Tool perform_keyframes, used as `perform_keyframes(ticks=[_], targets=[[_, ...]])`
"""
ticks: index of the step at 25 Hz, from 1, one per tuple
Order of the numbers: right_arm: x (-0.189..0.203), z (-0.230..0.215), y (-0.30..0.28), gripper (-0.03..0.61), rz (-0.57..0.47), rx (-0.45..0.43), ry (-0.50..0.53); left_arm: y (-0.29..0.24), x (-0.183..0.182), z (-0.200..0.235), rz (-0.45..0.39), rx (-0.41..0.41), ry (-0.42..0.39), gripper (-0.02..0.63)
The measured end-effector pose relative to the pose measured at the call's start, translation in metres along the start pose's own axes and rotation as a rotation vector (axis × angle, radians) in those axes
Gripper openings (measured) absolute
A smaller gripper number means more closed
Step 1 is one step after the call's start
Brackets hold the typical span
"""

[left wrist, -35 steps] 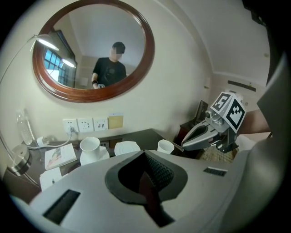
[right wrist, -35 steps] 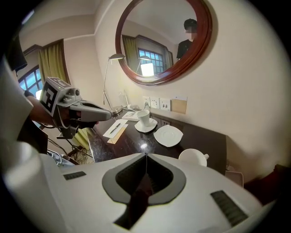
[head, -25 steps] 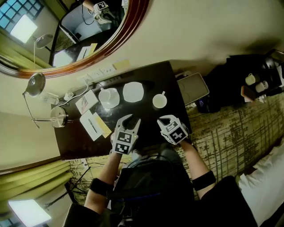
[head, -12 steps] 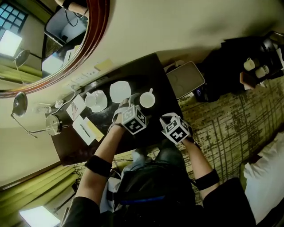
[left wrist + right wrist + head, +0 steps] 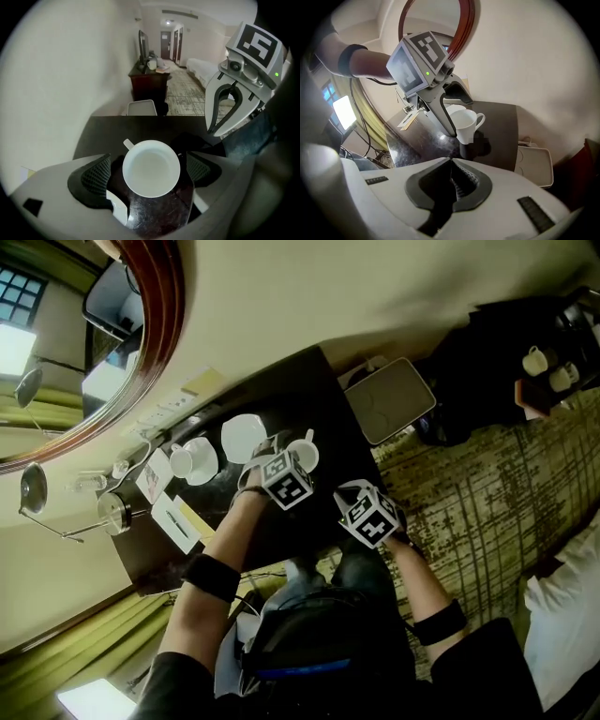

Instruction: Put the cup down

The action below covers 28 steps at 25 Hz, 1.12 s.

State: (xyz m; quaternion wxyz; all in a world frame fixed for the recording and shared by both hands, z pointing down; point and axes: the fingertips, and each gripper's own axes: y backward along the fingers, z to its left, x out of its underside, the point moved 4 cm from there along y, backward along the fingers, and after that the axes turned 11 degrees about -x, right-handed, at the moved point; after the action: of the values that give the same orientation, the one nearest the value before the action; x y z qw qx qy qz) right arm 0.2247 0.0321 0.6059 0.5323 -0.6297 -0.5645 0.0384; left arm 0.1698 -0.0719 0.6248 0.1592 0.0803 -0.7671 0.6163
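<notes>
While the cup (image 5: 465,123) stands upright on the dark table (image 5: 302,393), the left gripper (image 5: 149,169) points steeply down over it with its tongs spread wide. They have just been opening, and the cup sits between them. In the left gripper view the white rim fills the middle of the frame, its handle points to the upper left, and a dark gap shows between the cup and the ribbed pad (image 5: 97,174) on either side, so neither pad presses on it. The cup looks empty. Seen from the head view, it is near the middle of the frame, just right of a bare white saucer (image 5: 242,437). Further left a second cup (image 5: 183,461) rests on its own saucer, with papers (image 5: 172,519) lying below that. The right gripper (image 5: 452,168) hangs lower right of the left one in the head view, near the table's edge. Its tongs are pressed together with nothing between them. A white tray (image 5: 389,399) lies off the table's right end, and a mirror with a red-brown frame (image 5: 159,324) curves across the upper left.
</notes>
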Motion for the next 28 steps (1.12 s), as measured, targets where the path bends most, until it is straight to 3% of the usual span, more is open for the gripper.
perform_keyframes(ticks=[10, 12, 13, 23, 28], targets=[[0.000, -0.018, -0.001, 0.008, 0.003, -0.018, -0.006, -0.021, 0.000, -0.011, 0.061, 0.042, -0.110, 0.506], [-0.001, -0.019, 0.000, 0.008, 0.005, -0.020, -0.004, -0.022, 0.001, -0.009, 0.069, 0.030, -0.117, 0.427], [-0.002, -0.019, 0.000, 0.008, 0.007, -0.020, -0.003, -0.022, 0.001, -0.008, 0.071, 0.025, -0.118, 0.426], [-0.001, -0.015, -0.006, 0.008, 0.012, -0.029, 0.004, -0.021, 0.000, -0.004, 0.067, 0.003, -0.047, 0.422], [-0.014, -0.013, -0.009, 0.006, 0.023, -0.033, 0.041, -0.012, 0.003, 0.008, 0.068, -0.011, 0.027, 0.422]])
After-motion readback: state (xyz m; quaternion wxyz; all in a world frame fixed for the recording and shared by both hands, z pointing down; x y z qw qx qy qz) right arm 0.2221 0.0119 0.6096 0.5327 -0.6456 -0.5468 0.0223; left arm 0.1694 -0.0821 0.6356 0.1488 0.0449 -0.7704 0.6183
